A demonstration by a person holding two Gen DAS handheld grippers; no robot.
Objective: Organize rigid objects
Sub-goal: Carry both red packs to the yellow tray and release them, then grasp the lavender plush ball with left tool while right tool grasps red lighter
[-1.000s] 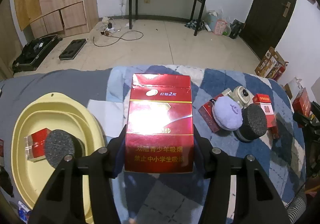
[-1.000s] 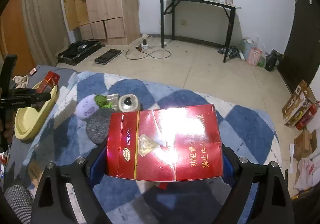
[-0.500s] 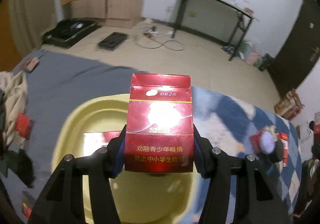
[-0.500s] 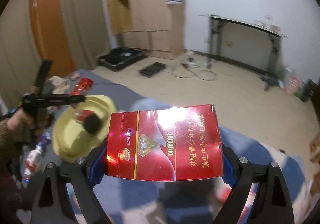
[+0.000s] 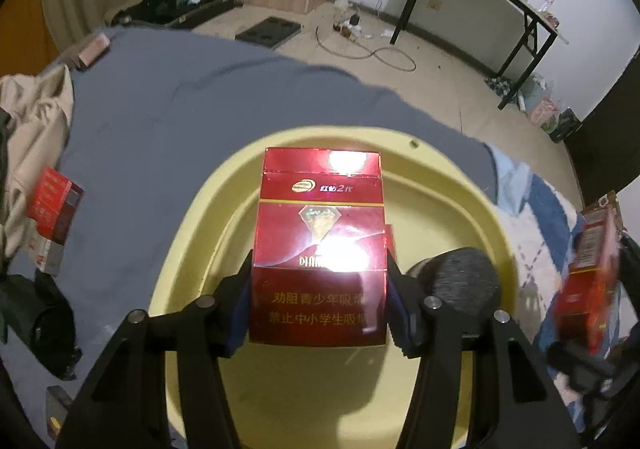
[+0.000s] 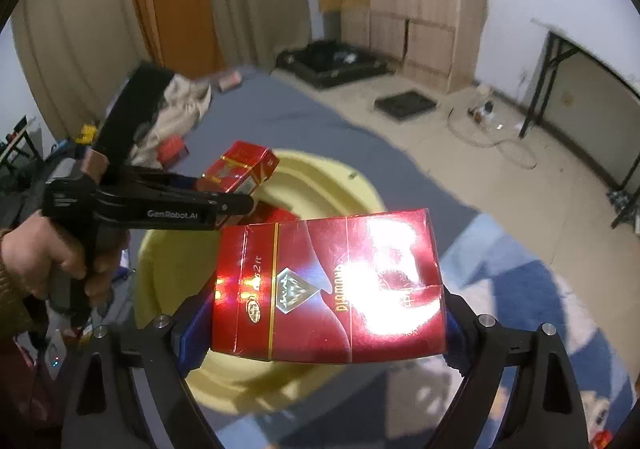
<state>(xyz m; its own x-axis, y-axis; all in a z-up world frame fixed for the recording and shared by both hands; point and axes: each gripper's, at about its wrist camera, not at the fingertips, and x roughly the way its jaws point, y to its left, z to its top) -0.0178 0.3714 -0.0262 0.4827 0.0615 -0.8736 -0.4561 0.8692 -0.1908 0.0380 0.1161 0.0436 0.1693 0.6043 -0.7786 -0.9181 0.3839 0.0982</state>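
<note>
In the left wrist view my left gripper (image 5: 320, 289) is shut on an upright red cigarette pack (image 5: 320, 233), held over a yellow basin (image 5: 440, 177). A dark grey round pad (image 5: 460, 285) lies in the basin, and a sliver of another red pack (image 5: 388, 237) shows behind the held one. In the right wrist view my right gripper (image 6: 324, 325) is shut across the length of a second red pack (image 6: 328, 289), above the near side of the basin (image 6: 320, 185). There the left gripper (image 6: 224, 193), in a hand, holds its pack (image 6: 240, 169) over the basin.
The basin rests on a grey sheet (image 5: 180, 97) beside a blue-and-white checked blanket (image 5: 532, 201). Beige cloth (image 5: 32, 121), a red box (image 5: 54, 205) and a black bag (image 5: 44, 325) lie at the left. Bare floor and a black folding table (image 5: 480, 9) lie beyond.
Both grippers have swung left from over the checked blanket to the yellow basin, each keeping its red pack. The basin now lies right under the left gripper.
</note>
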